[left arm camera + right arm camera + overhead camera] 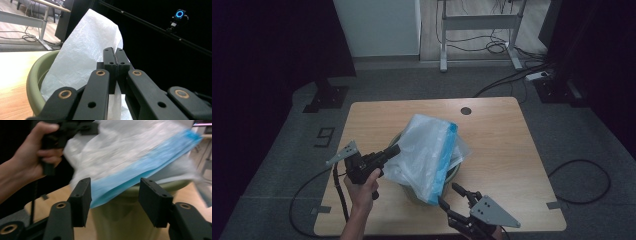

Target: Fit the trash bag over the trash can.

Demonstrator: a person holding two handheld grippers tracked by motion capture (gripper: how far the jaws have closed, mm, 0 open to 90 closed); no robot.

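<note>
A: High view first?
B: A green bin [452, 172] stands mid-worktop [502, 145] with a white plastic bag [424, 152] draped over it, blue strip along one edge. The left gripper [393, 150] is at the bag's nine o'clock, the right gripper [451, 195] at its five o'clock, just clear of it.

A: Left gripper view?
B: Jaws clenched on the plastic bag [82, 50], which rises above the green bin [37, 77].

A: Right gripper view?
B: Jaws released, spread wide; the plastic bag [130, 152] hangs beyond them, the left hand [37, 157] at ten o'clock.
</note>
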